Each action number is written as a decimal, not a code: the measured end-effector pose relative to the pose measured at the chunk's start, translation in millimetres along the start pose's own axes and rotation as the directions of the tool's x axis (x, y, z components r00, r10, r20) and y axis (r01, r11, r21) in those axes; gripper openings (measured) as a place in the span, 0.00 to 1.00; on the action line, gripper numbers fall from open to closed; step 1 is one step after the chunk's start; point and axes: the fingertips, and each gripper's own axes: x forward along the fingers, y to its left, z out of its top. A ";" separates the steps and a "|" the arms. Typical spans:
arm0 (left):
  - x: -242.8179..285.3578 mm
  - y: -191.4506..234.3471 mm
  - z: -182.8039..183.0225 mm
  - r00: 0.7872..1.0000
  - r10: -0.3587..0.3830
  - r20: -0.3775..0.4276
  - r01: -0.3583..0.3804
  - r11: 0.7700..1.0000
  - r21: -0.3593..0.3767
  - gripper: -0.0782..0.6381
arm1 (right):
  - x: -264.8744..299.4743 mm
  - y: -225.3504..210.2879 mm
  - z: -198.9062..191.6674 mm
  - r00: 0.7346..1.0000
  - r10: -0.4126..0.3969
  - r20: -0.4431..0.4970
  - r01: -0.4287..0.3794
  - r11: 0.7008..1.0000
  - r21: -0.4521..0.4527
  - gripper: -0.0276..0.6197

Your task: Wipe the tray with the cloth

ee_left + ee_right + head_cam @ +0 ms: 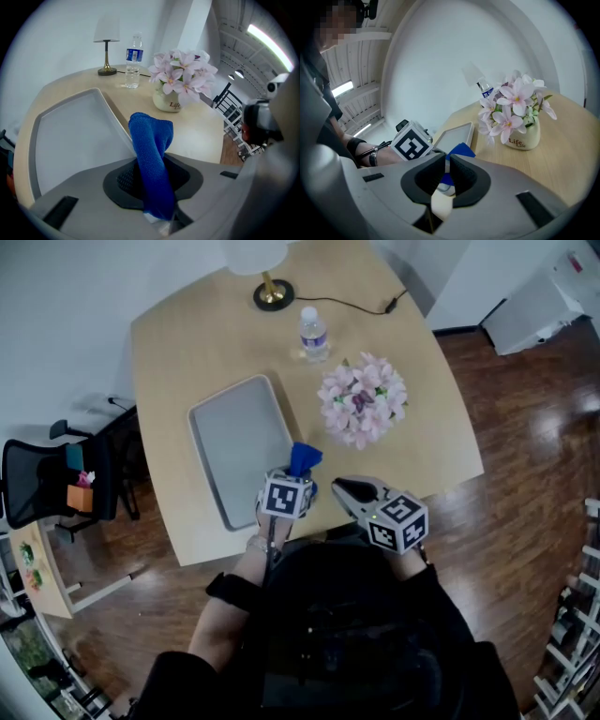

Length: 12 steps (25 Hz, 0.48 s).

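1. left gripper (151, 180) is clamped on the blue cloth (151, 154). a bunched fold of it sticks up out of the jaws.
2. in the head view the cloth (304, 458) sits over bare table (178, 343), just beside the long right edge of the tray (239, 442) near its near end. it doesn't look like it touches the tray.
3. the tray is grey and empty and lies flat on the table, with its long side running away from the person. no visible dirt or wet marks on it.
4. right gripper (447, 164) has its jaws pressed almost together with nothing pinched. the blue seen through the thin gap is the cloth in the other gripper. it hangs near the table's front edge, just right of the left gripper.
5. flower pot (363, 399) stands on the table right of the tray. the water bottle (313, 334) and lamp base (273, 293) are further back, and all three are off the tray.
6. step, as a judgement: cloth picked up and being brought to the tray, wiping not yet started.
7. next move calls for taking the cloth left over the tray rim, tipping it down until the fabric presses the tray floor, then stroking along its length.
8. risk: a light tray may slide under the push, so the right gripper may need to steady its rim.
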 end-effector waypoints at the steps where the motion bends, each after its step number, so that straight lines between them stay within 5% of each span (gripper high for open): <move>1: -1.6 -5.3 -6.8 1.000 -0.008 -0.007 0.008 1.000 0.009 0.27 | -1.2 0.0 -0.5 1.000 -0.002 0.000 0.002 1.000 -0.001 0.10; 12: -14.0 -42.4 -62.1 0.996 -0.066 -0.061 0.074 0.989 0.128 0.27 | -6.1 9.3 -10.6 1.000 -0.014 -0.016 0.014 1.000 -0.004 0.10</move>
